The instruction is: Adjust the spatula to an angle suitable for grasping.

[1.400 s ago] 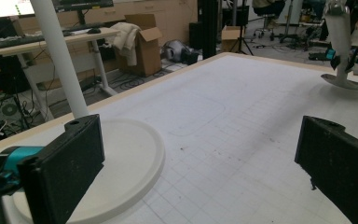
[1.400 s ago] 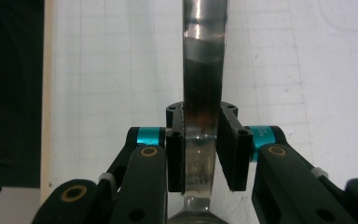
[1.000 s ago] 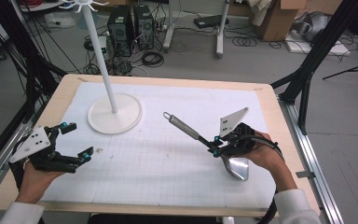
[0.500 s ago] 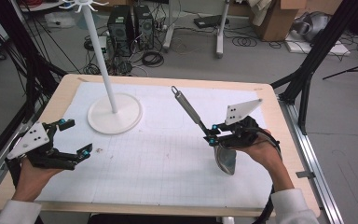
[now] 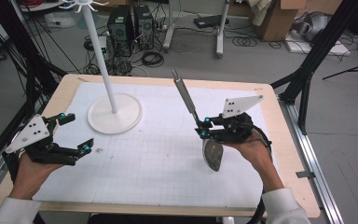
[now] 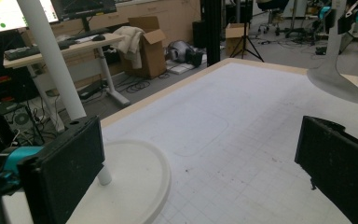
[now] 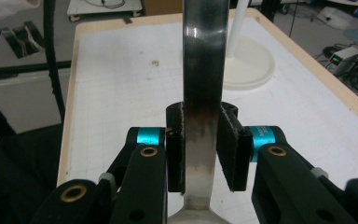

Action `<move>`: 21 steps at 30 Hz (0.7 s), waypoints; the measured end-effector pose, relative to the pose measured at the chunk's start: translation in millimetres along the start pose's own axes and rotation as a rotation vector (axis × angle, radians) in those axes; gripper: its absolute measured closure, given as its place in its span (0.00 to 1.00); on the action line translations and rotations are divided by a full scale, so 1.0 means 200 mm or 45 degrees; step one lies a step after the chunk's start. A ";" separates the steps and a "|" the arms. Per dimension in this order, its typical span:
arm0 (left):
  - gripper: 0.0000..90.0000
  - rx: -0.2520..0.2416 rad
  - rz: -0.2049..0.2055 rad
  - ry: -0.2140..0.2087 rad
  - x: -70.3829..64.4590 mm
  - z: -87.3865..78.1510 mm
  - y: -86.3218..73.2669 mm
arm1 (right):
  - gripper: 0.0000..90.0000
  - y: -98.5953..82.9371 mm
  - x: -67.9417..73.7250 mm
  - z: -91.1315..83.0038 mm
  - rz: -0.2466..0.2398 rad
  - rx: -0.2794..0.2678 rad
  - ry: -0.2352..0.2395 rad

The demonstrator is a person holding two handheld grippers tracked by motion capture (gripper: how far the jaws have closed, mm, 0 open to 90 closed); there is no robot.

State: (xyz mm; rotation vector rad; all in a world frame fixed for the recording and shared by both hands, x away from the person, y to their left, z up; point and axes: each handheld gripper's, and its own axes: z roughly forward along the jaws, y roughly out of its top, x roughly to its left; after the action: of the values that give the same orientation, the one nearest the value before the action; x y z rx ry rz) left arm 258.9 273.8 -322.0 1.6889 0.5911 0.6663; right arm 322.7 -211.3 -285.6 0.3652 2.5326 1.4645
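I have the right gripper [image 5: 204, 127] pinching a metal ladle [image 5: 196, 118] by its flat handle, just above the bowl; in the right gripper view the two black pads press on either edge of the handle [image 7: 204, 93] with no gap showing. Gripping that low keeps the heavy bowl [image 5: 212, 155] near my hand, so the long handle is free to swing up without levering out of the pads.

The ladle sits over the right half of the tabletop [image 5: 168, 154], nearer the right edge than the middle, and it looks lifted clear of the white grid sheet, though I cannot tell whether the bowl's lowest lip brushes it. Its long axis runs steeply up and away from me, leaning a little left: bowl down and toward the near edge, handle tip [image 5: 175, 73] high and toward the far edge. At that tip I take there to be a hanging loop, too small to confirm.

That attitude, I judge, is meant for the white hook stand [image 5: 114, 112], whose round base rests toward the far left corner.

My left gripper [image 5: 72, 135] waits near the left edge, jaws spread wide and holding nothing, just beside the stand's base [image 6: 135, 177].
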 end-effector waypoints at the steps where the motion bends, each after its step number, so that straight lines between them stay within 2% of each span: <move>1: 0.02 0.003 0.005 0.002 0.00 0.00 0.01 | 0.83 0.01 0.01 0.01 0.005 -0.009 -0.016; 7: 0.02 0.002 0.001 0.014 -0.01 0.02 0.05 | 0.83 0.04 0.04 0.04 0.014 -0.061 -0.069; 9: 0.02 0.014 0.005 0.028 -0.01 0.03 0.06 | 0.83 0.04 0.04 0.05 0.031 -0.063 -0.063; 16: 0.02 0.015 0.007 0.037 -0.01 0.04 0.09 | 0.83 0.05 0.07 0.09 0.045 -0.099 -0.098; 19: 0.02 0.019 0.012 0.042 -0.01 0.04 0.10 | 0.83 0.06 0.08 0.11 0.068 -0.148 -0.106; 21: 0.02 0.016 0.004 0.041 -0.01 0.05 0.11 | 0.83 0.07 0.09 0.12 0.062 -0.168 -0.115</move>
State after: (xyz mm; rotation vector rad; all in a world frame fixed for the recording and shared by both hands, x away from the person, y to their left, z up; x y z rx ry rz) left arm 264.4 260.7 -301.9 1.6943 0.6163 0.6943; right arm 314.1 -178.9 -286.5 0.4631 2.3589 1.5848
